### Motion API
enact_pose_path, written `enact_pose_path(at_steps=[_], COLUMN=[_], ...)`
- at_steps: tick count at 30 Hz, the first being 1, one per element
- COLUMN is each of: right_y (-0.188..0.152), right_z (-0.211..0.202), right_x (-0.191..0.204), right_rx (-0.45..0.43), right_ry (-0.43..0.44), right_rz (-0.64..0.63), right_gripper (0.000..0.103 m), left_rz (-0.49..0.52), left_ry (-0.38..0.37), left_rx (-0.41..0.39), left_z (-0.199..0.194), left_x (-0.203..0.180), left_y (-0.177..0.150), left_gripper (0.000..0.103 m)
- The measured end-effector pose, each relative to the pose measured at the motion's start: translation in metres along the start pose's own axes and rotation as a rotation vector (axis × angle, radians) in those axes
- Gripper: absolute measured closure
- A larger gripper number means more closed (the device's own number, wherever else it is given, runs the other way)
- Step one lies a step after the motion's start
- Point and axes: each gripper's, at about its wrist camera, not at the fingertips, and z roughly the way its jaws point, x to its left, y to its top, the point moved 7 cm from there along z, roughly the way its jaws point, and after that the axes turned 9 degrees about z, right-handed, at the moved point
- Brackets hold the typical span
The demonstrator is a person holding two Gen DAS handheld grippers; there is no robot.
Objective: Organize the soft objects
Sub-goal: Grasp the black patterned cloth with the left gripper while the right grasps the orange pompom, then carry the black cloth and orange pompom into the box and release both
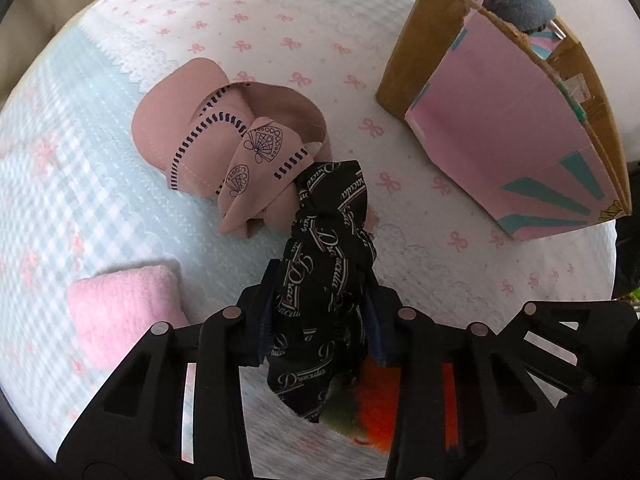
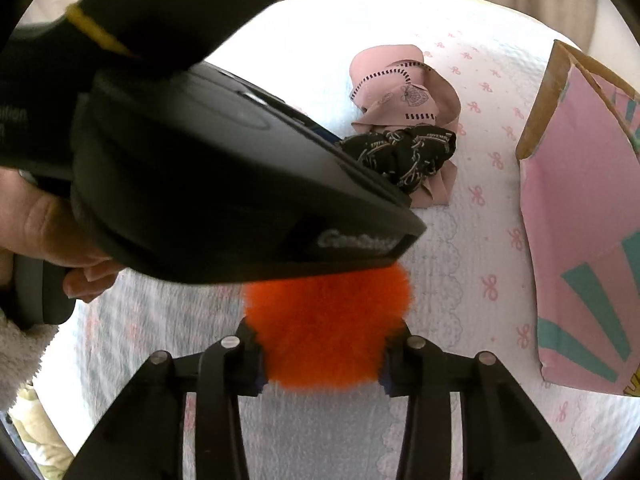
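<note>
My left gripper (image 1: 320, 312) is shut on a black printed scarf (image 1: 326, 272) and holds it above the bed; the scarf also shows in the right wrist view (image 2: 404, 152). My right gripper (image 2: 322, 356) is shut on a fluffy orange pom-pom (image 2: 328, 328), which also shows under the left gripper (image 1: 380, 412). A crumpled dusty-pink scarf (image 1: 228, 140) lies on the bedspread beyond the black one. A folded pink towel (image 1: 120, 312) lies at the left. A cardboard box (image 1: 512, 128) lined in pink stands at the right and holds a grey-blue cloth (image 1: 520, 0).
The white bedspread (image 1: 280, 32) with pink bows covers the surface; a light blue checked part (image 1: 60, 160) lies at the left. The left gripper's black body (image 2: 200, 168) and the hand holding it fill the upper left of the right wrist view.
</note>
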Motion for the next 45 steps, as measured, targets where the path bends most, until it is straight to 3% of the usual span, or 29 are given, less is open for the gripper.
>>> enact_pose_path(at_steps=[8,19,30,37,45], right_y=[-0.002,0.009,0.036,0.054,0.073], right_z=[-0.014,-0.069,-0.165,-0.251,-0.324], right_x=[0.005,0.01,0.027,0.029,0.022], right_rx=[-0.015,-0.064,-0.144,-0.215,-0.27], right_ry=[-0.003,-0.022,-0.017,-0.009,-0.001], right_rz=[-0.005,-0.028,-0.062,-0.11,-0.154], right_gripper=[0.066,0.066,0.066,0.066,0.066], left_rz=[-0.009,-0.039,-0.126,-0.207,-0.354], left_ry=[0.018,0.06,0.126,0.195,0.268], left_rx=[-0.032,-0.108,-0.199,-0.259,-0.31], left_z=[-0.018,-0.09,-0.206,-0.288,-0.36], left_x=[0.001,-0.005,-0.022,-0.041,-0.07], left_y=[0.003,0.009,0.012,0.009,-0.011], left_gripper=[0.074,0.074,0.074,0.074,0.074])
